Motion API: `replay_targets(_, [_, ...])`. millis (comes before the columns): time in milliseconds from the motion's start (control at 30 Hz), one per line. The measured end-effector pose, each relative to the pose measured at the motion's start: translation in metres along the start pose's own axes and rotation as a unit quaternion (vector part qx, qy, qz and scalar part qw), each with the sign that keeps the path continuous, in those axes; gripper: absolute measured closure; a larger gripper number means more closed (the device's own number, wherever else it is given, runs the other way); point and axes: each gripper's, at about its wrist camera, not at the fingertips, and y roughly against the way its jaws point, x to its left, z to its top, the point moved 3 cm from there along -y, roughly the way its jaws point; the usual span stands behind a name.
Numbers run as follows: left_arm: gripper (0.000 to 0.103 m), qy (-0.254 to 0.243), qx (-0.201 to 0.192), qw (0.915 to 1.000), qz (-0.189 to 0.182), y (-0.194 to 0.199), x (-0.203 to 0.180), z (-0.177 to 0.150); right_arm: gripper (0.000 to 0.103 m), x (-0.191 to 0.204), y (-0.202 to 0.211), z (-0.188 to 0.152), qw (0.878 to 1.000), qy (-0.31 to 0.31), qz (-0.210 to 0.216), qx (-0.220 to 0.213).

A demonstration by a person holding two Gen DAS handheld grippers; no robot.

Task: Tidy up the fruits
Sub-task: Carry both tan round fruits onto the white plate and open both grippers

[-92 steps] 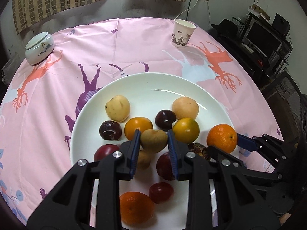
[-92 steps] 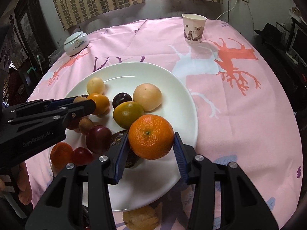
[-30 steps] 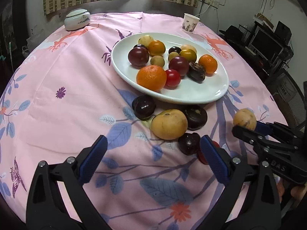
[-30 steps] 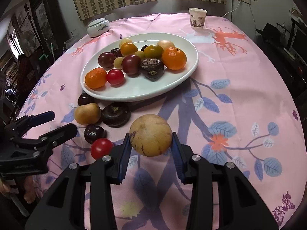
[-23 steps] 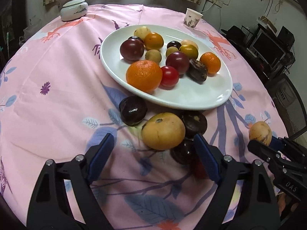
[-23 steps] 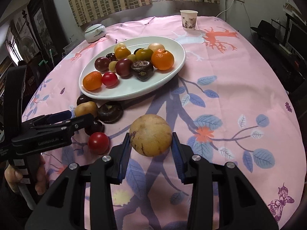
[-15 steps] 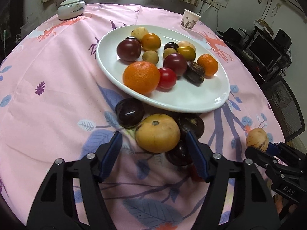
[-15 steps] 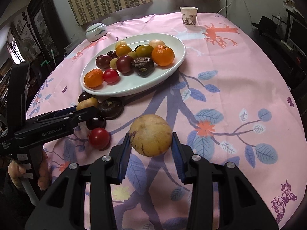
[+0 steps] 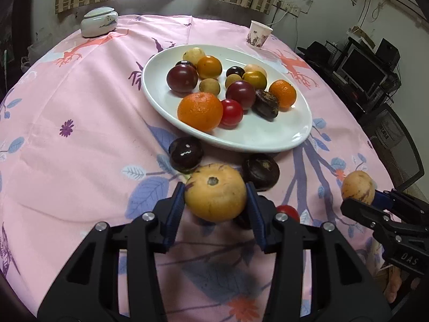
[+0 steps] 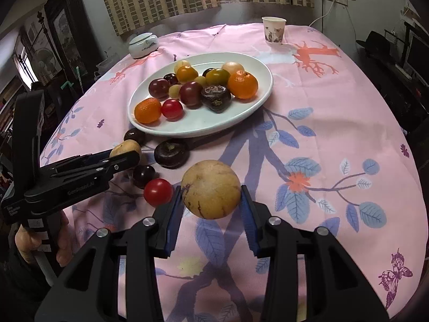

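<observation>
fruit scattered over a round worktop [image 10: 335,102] under a pink printed cloth. left gripper [image 9: 215,204] just been closing, blue pads now pressed against both sides of a tan round fruit [image 9: 215,191] with its stem scar facing up, low over the cloth among loose pieces. right gripper [image 10: 211,204] clamped on a second tan speckled fruit [image 10: 211,189], held clear above the cloth, near the worktop's front edge.

beside the left gripper's fruit: a dark glossy plum [image 9: 185,154] just behind on its left, a dark brown mangosteen-like fruit [image 9: 260,167] just behind on its right, a red cherry tomato [image 10: 158,191] close by on the cloth, a smaller dark plum [image 10: 144,175] next to it.

behind these, a white oval plate [image 9: 268,139] loaded with fruit: a large mandarin [image 9: 200,111] at the near rim, touching a red tomato [image 9: 231,112]; a wrinkled dark fruit [image 9: 266,104], another mandarin [image 9: 283,93], two purple plums, yellow-green and pale round fruits farther back.

beyond the plate, a paper cup [image 9: 258,34] and a lidded white ceramic jar [image 9: 99,25], well apart, near the far edge. bare hand [image 10: 40,241] gripping the left tool's handle.
</observation>
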Motion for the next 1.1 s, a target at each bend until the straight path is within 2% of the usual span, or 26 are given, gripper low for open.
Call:
replay_targets(300, [0.057, -0.03, -0.044, 0.9986, 0.003, 0.06, -0.007, -0.016, 0.061, 0.035, 0.01, -0.001, 0.999, 0.028, 0.015, -0.014])
replay_targets(667, [0.057, -0.032, -0.054, 0.998, 0.006, 0.07, 0.0, -0.004, 0.061, 0.038, 0.012, 0.002, 0.999, 0.029, 0.015, -0.02])
replay_targets(867, [0.057, -0.046, -0.059, 0.9969, 0.026, 0.06, 0.006, 0.034, 0.061, 0.04, 0.0, 0.025, 0.999, 0.043, 0.021, -0.013])
replay_targets(1100, [0.057, -0.055, -0.028, 0.9973, 0.04, 0.01, 0.01, 0.103, 0.061, 0.045, -0.037, 0.075, 0.998, 0.056, 0.024, 0.007])
